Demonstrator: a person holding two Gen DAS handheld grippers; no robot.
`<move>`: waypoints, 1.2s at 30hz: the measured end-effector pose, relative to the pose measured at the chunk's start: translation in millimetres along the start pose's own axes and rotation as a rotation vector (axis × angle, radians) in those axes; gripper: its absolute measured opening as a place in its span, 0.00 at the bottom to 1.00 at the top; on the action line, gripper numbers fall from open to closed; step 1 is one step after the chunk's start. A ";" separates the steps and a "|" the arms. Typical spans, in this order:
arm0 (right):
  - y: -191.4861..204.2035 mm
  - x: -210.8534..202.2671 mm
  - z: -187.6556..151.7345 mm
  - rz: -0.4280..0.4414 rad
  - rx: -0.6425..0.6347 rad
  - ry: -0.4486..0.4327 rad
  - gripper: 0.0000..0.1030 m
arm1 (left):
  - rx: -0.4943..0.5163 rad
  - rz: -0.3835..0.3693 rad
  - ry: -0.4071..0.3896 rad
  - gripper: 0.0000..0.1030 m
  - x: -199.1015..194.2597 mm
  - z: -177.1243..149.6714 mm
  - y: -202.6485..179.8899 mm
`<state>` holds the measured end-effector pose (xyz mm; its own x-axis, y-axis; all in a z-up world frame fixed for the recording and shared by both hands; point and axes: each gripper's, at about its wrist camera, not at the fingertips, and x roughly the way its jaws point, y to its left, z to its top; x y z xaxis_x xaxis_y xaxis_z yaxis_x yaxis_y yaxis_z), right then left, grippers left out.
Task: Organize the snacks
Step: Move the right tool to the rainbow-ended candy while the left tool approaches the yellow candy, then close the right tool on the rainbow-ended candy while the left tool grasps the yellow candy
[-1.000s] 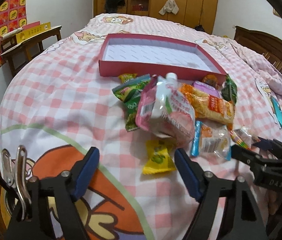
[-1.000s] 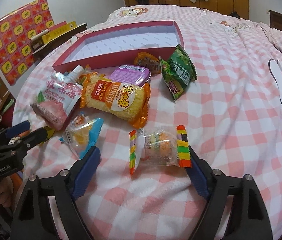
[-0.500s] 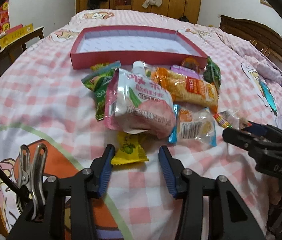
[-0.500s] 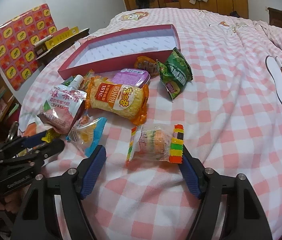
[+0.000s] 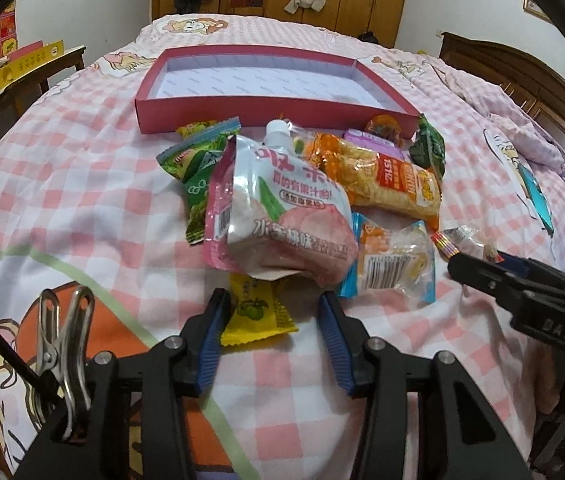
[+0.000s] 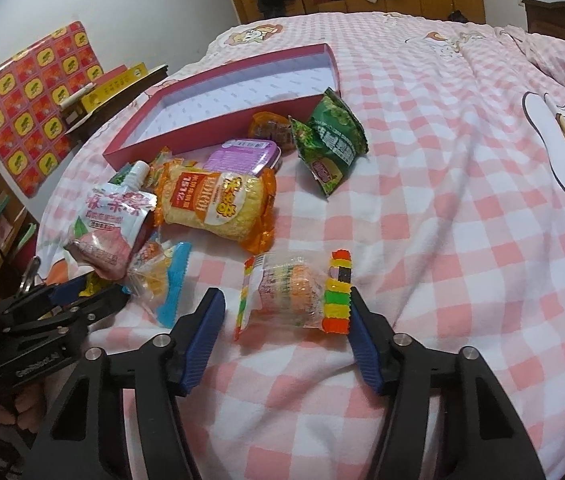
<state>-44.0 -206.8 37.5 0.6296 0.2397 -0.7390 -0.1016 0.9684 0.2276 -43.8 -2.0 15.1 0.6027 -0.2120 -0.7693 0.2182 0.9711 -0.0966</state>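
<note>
Snacks lie heaped on a pink checked bedspread in front of an empty pink box (image 5: 242,110) (image 6: 218,136). My left gripper (image 5: 273,296) straddles a small yellow candy packet (image 5: 258,314) that is partly tucked under a pink peach pouch (image 5: 282,216). Its jaws are closing; the left pad meets the packet's edge and the right pad stands apart. My right gripper (image 6: 287,294) straddles a clear packet with rainbow ends (image 6: 294,292). Its jaws are closing too, the right pad at the rainbow end, the left pad just clear of it.
An orange noodle pack (image 5: 386,184), a blue-edged clear packet (image 5: 390,264), green packets (image 6: 330,140) and a purple cup (image 6: 242,156) crowd the pile. A wooden bench with a yellow box (image 5: 22,64) stands left of the bed, a dark headboard (image 5: 522,80) on the right.
Both pairs of jaws have narrowed around their packets. The left gripper has come in closer to the yellow packet; the right gripper has stayed over the rainbow packet.
</note>
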 end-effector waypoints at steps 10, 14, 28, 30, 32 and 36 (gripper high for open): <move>-2.1 1.0 -3.3 -0.011 -0.002 -0.013 0.53 | 0.003 -0.013 -0.025 0.33 -15.2 -1.7 4.1; -2.1 0.1 -5.1 -0.017 -0.002 -0.022 0.52 | 0.025 -0.001 -0.039 0.33 -23.0 -3.2 0.8; -2.7 -13.3 -9.6 -0.014 0.004 -0.065 0.32 | 0.004 -0.006 -0.125 0.33 -54.3 -5.1 5.1; -0.5 -16.7 -8.9 -0.014 -0.010 -0.076 0.32 | 0.004 -0.005 -0.138 0.33 -58.9 -4.2 5.7; 3.7 -21.0 -8.1 -0.016 -0.032 -0.092 0.32 | 0.002 -0.003 -0.149 0.33 -62.5 -2.0 6.6; 9.8 -28.2 -6.4 -0.006 -0.056 -0.108 0.32 | -0.002 -0.012 -0.166 0.33 -68.5 3.0 8.0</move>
<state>-67.7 -203.6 56.4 0.7092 0.2283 -0.6670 -0.1385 0.9728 0.1858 -81.0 19.9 68.9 0.7187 -0.2390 -0.6530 0.2253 0.9685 -0.1065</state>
